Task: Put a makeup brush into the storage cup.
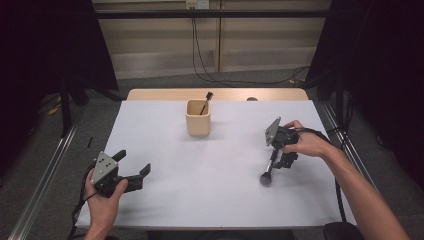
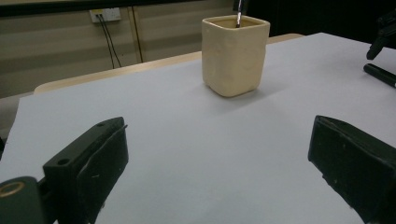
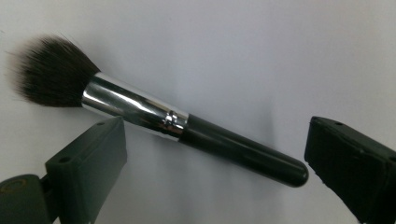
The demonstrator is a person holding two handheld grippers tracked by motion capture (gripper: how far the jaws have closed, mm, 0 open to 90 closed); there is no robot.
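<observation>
We lower the right gripper (image 1: 276, 161), fingers apart, astride the black-handled, silver-ferruled makeup brush (image 3: 154, 123) at lower right of the high view. Close squarely on its handle. The left gripper (image 1: 131, 172) idles, fingers apart.

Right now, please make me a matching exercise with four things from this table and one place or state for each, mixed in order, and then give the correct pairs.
Things:
1. cup
2. big brush
3. thin brush
4. left gripper

Places or states:
A. lies flat on the white table, between open jaws
B. stands inside the cup, leaning
C. is open, with nothing between its jaws
D. stands upright near the far edge of the table

Pairs: 1-D, 2-A, 3-B, 4-C. The jaws around the big brush belong to the right gripper.
</observation>
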